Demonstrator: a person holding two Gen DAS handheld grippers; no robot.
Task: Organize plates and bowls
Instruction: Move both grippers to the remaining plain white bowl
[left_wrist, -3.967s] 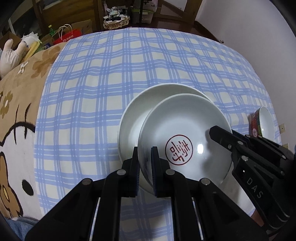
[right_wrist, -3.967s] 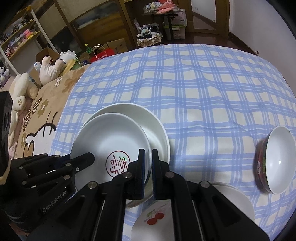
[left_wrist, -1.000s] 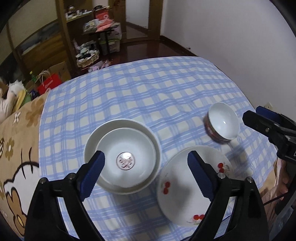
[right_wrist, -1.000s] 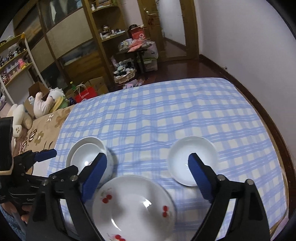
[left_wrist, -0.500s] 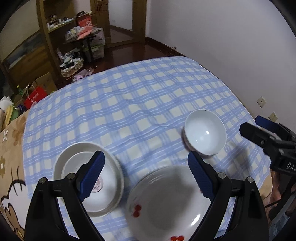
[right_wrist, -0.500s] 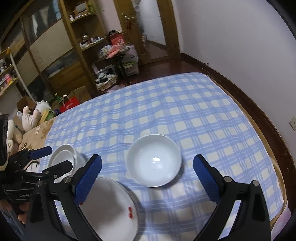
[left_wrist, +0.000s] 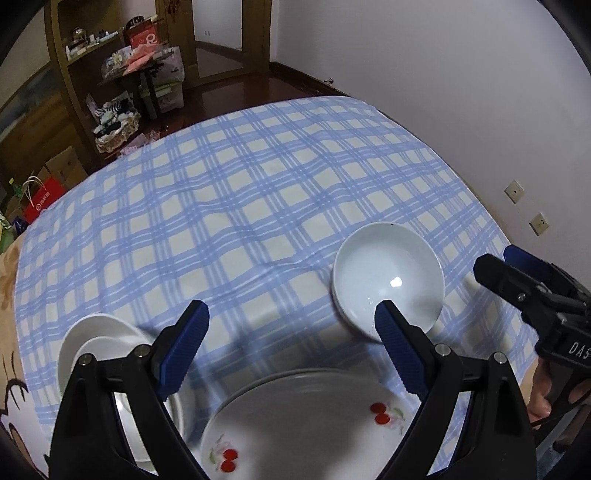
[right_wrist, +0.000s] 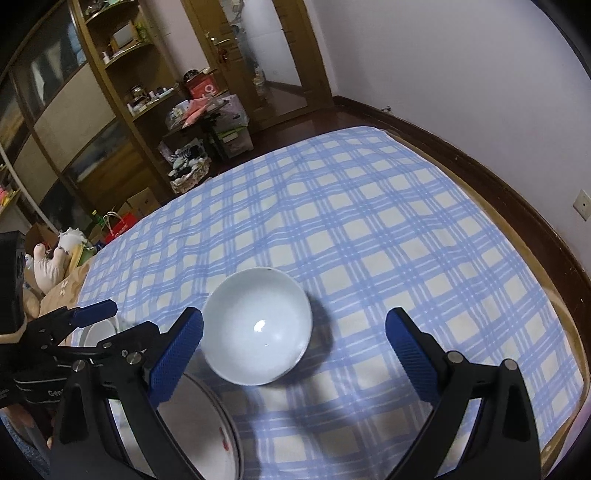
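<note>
A white bowl (left_wrist: 388, 273) sits on the blue checked tablecloth (left_wrist: 240, 206); it also shows in the right wrist view (right_wrist: 258, 325). A large plate with cherry prints (left_wrist: 314, 424) lies nearest me, its edge in the right wrist view (right_wrist: 207, 424). Two stacked white dishes (left_wrist: 99, 343) sit at the left. My left gripper (left_wrist: 291, 343) is open and empty, above the cherry plate. My right gripper (right_wrist: 293, 354) is open and empty, just short of the white bowl; it also shows in the left wrist view (left_wrist: 517, 280).
The tablecloth's edge (right_wrist: 535, 295) drops off at the right near the wall. A cartoon-print blanket (left_wrist: 7, 266) lies at the left. Shelves and boxes (right_wrist: 122, 122) stand behind the table, with soft toys (right_wrist: 48, 266) at the left.
Both grippers have let go of the small white dish, opened wide and pulled back and to the right. The white bowl and cherry plate now sit in front of them.
</note>
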